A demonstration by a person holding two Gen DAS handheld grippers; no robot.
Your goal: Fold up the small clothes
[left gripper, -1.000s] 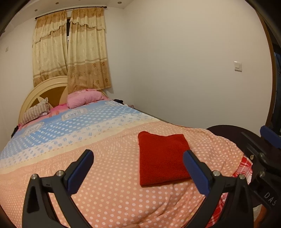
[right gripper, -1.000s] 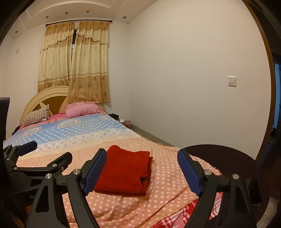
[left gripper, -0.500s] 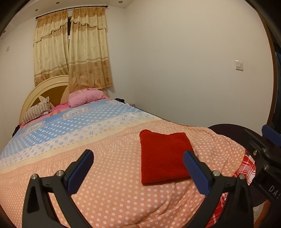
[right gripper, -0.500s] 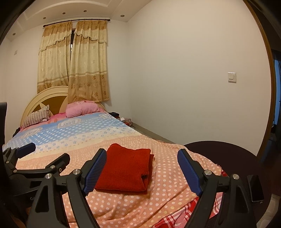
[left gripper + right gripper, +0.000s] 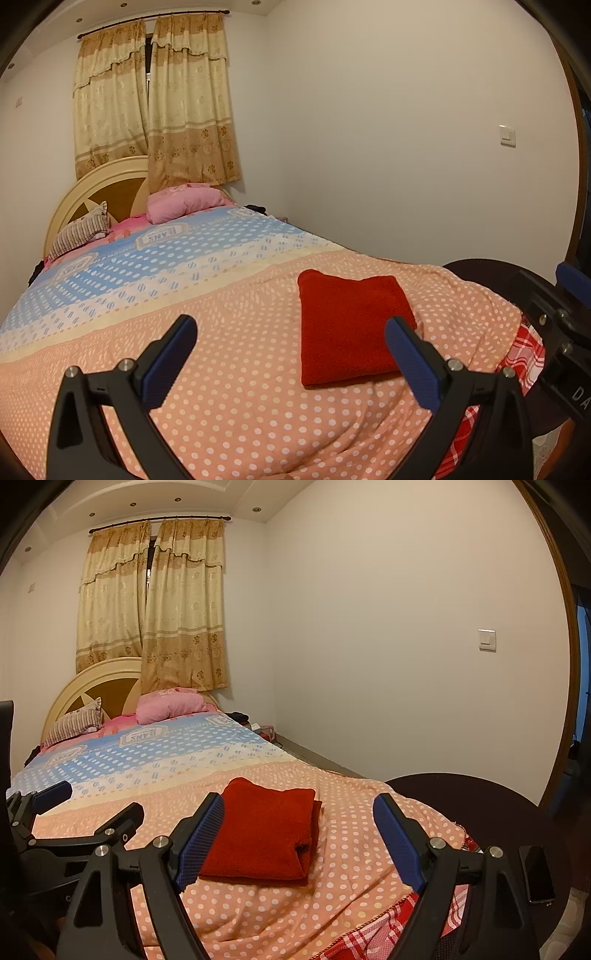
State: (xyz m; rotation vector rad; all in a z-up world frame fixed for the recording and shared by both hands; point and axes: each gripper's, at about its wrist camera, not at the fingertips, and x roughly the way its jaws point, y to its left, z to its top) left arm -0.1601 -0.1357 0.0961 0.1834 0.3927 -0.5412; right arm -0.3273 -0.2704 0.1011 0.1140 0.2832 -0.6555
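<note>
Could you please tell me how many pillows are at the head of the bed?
2: a striped pillow leans against the cream headboard on the left, and a plump pink pillow lies to its right. Others may be hidden.

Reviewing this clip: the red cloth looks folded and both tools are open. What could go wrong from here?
1. The red cloth shows loose stacked layers at its right edge; a pinch there by the right tool may catch only some layers and undo the fold.
2. The phone lies on the dark round table close beside the right tool; a sideways swing might knock it.
</note>
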